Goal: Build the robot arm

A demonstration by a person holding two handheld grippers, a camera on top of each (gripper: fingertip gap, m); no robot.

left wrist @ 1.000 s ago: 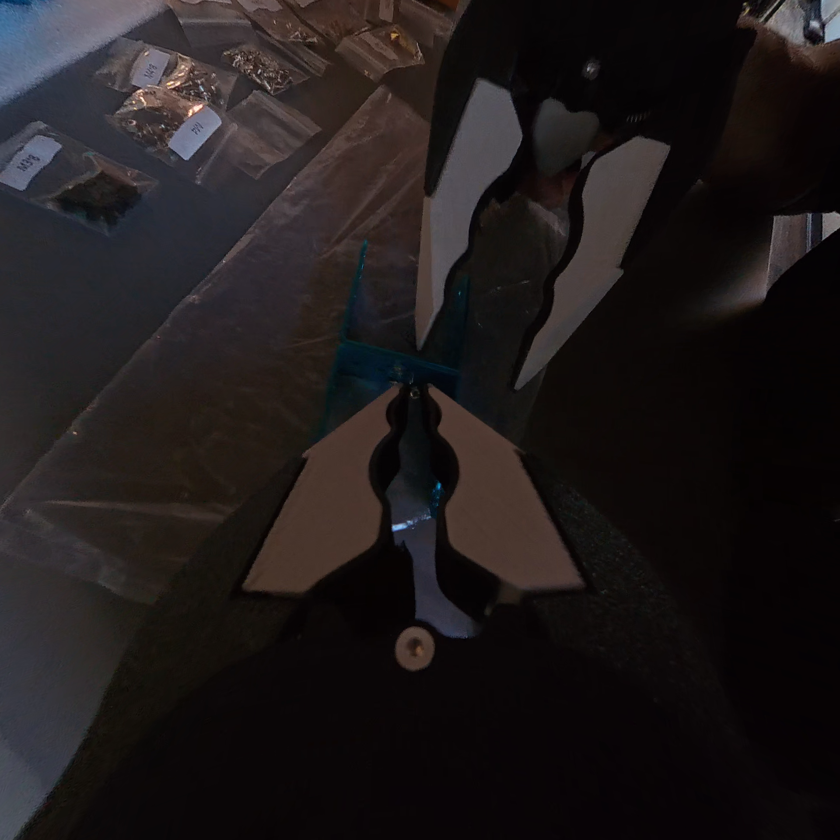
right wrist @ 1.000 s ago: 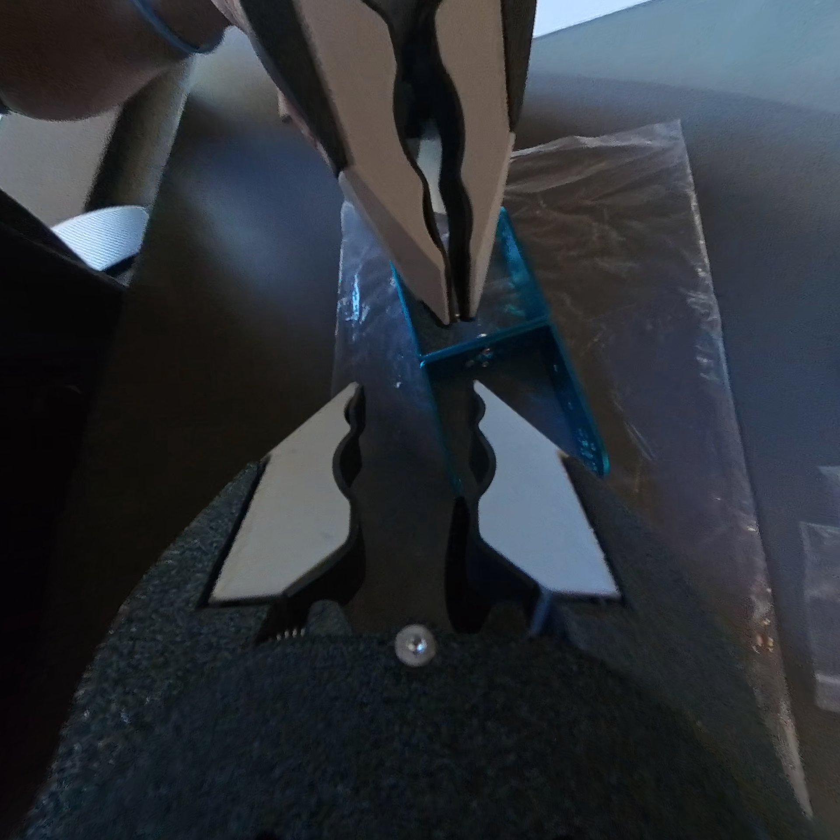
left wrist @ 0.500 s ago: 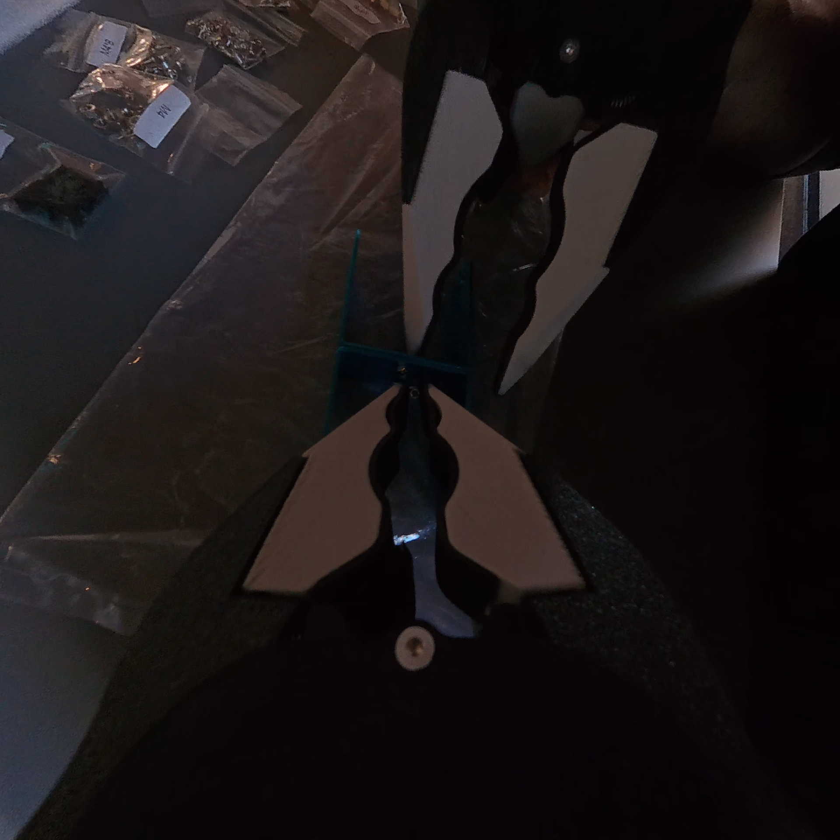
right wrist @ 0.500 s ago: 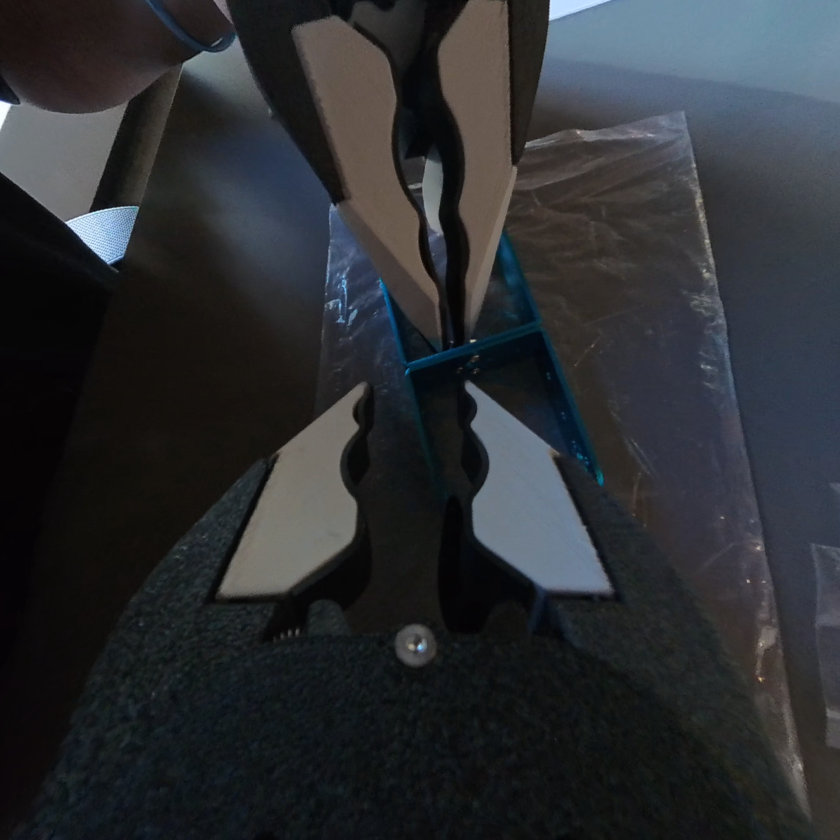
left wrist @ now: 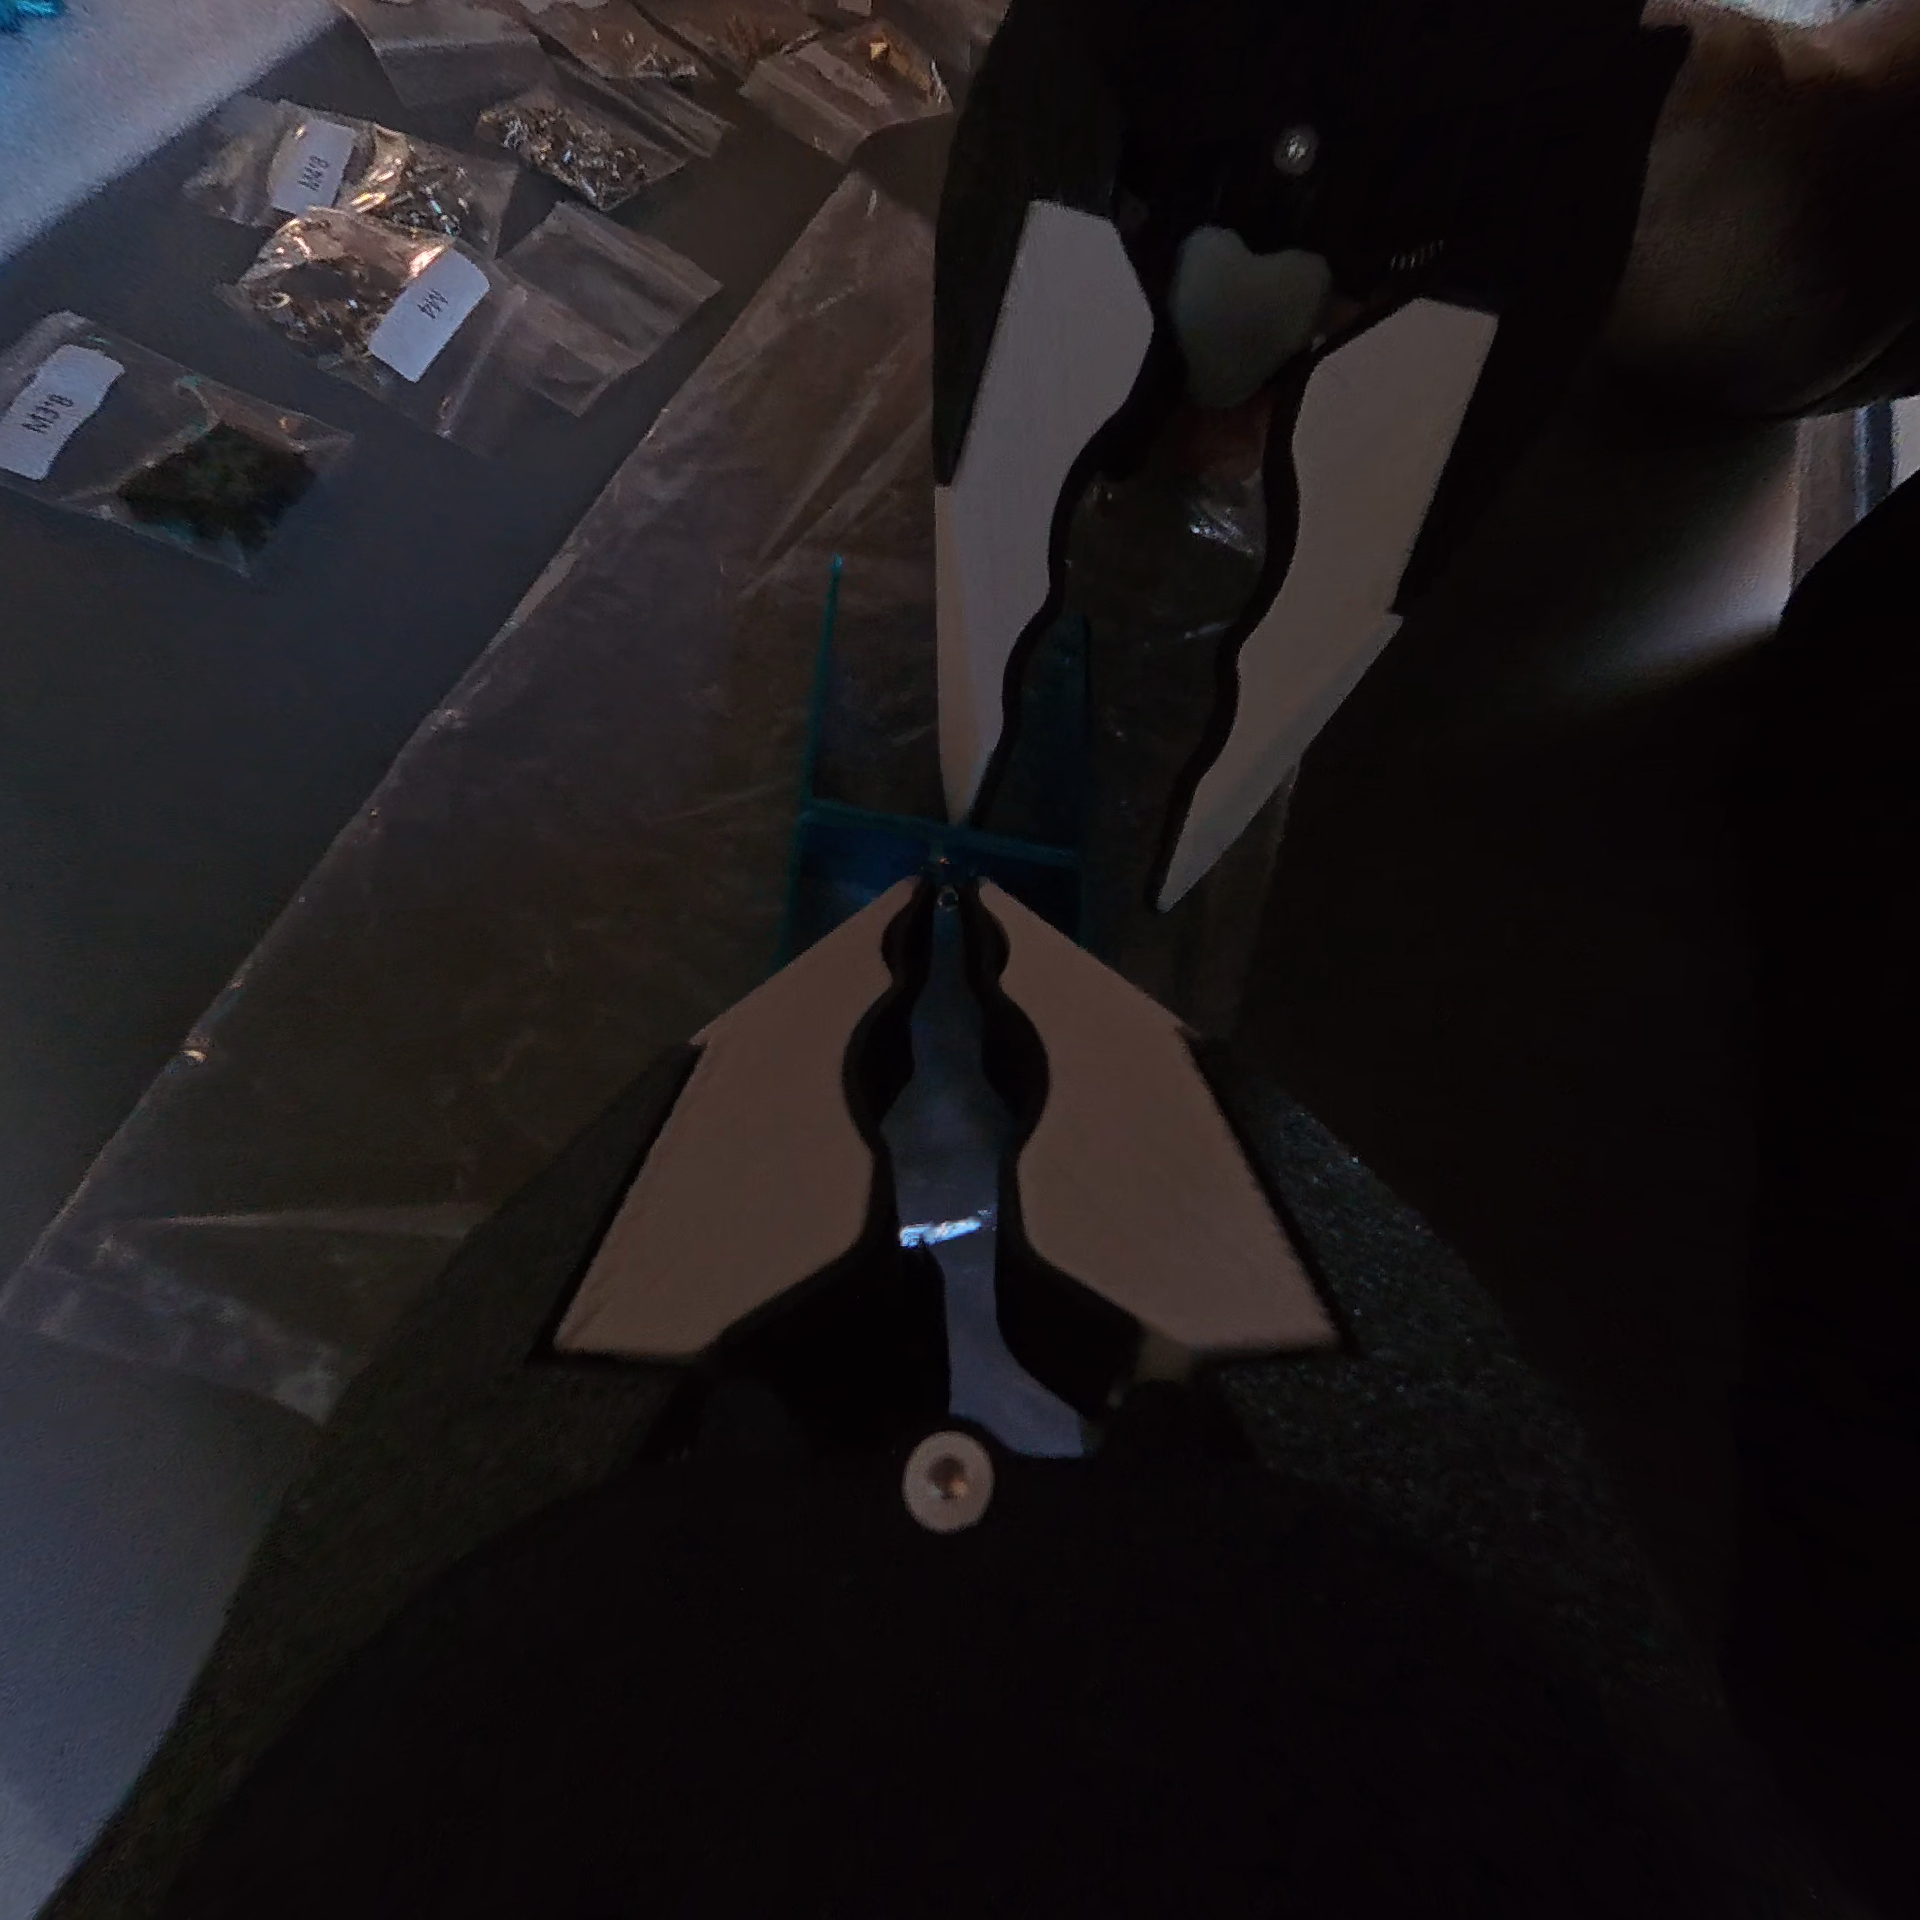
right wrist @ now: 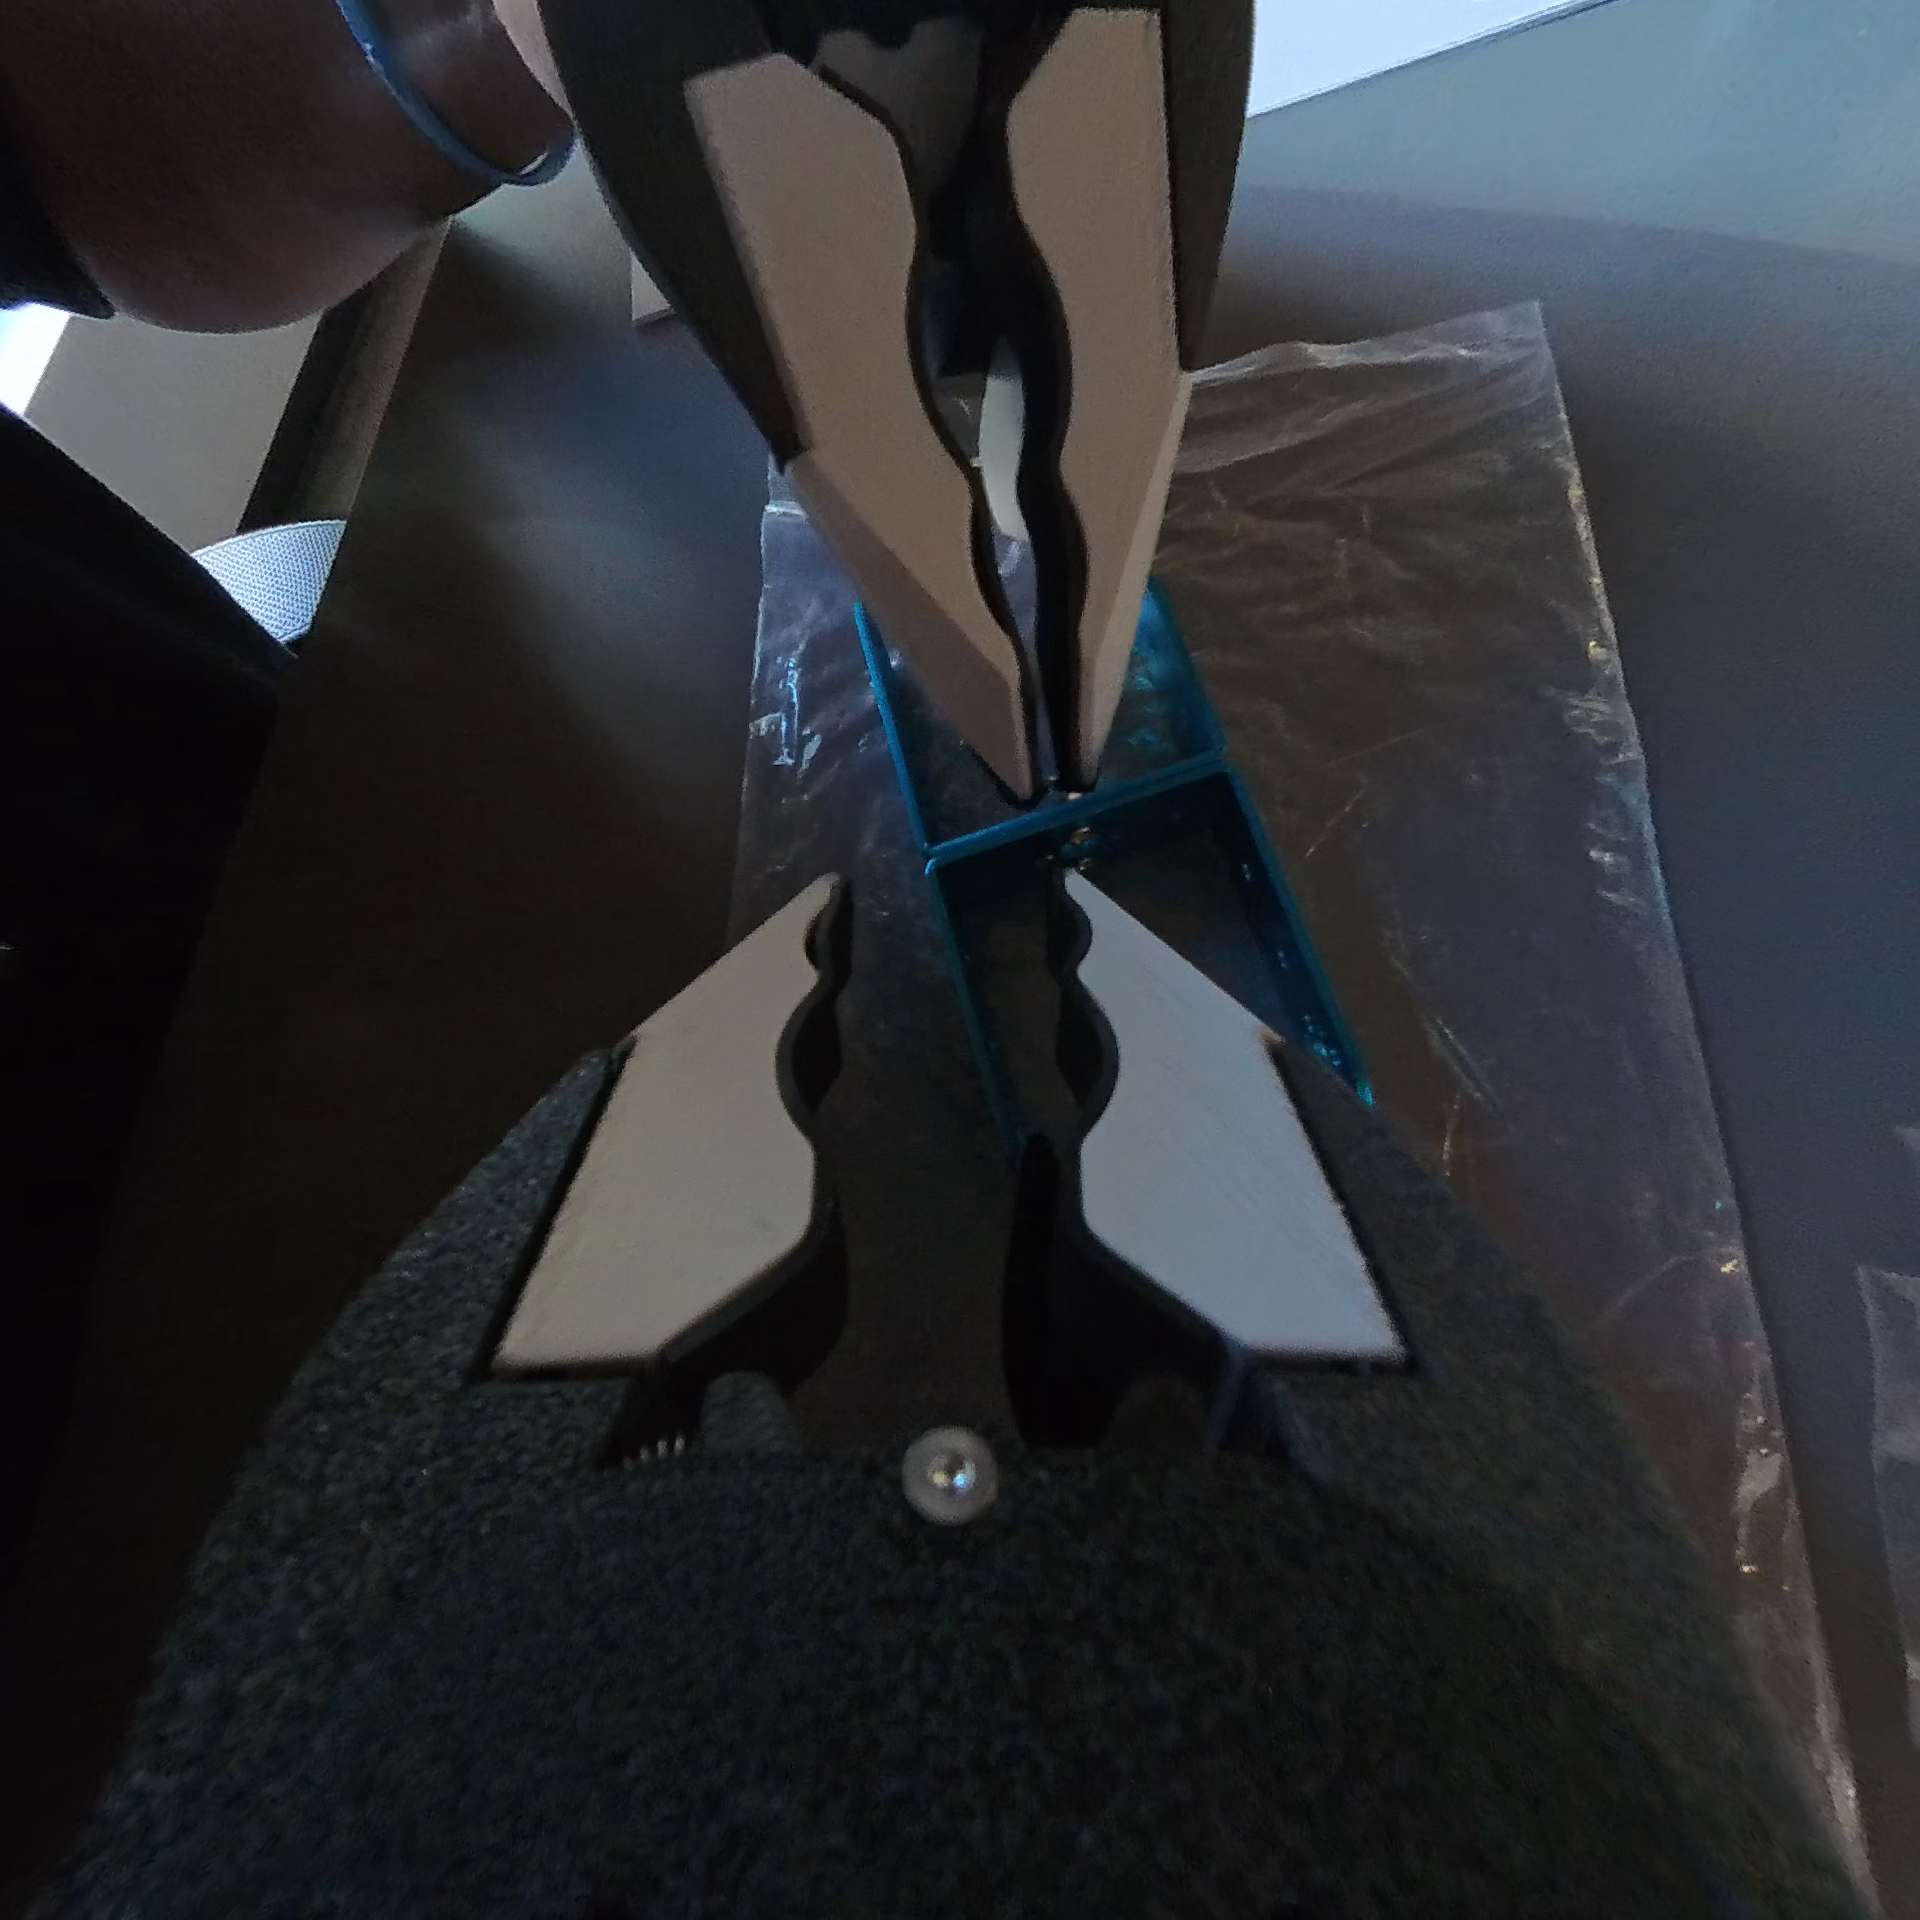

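Note:
A blue metal H-shaped bracket (right wrist: 1101, 831) lies on a large clear plastic bag (right wrist: 1455, 727) on the dark table. My left gripper (left wrist: 948, 896) is shut, its tips pinching what looks like a small screw (left wrist: 948, 891) at the bracket's cross wall (left wrist: 935, 831). In the right wrist view it comes down from above (right wrist: 1051, 790). My right gripper (right wrist: 951, 883) is open and holds nothing. It straddles the bracket's left side wall (right wrist: 977, 997), with one finger inside the bracket. In the left wrist view it reaches in from above (left wrist: 1070, 852).
Several small labelled zip bags of hardware (left wrist: 353, 281) lie at the far left, one with dark parts (left wrist: 208, 478). A person's wrist with a blue band (right wrist: 312, 156) is at the top left. Another bag (right wrist: 1891, 1403) lies at the right edge. My left and right fingertips are right by each other.
Little has changed. My left gripper stays pinched at the cross wall. My open right gripper has edged slightly closer along the bracket's side wall.

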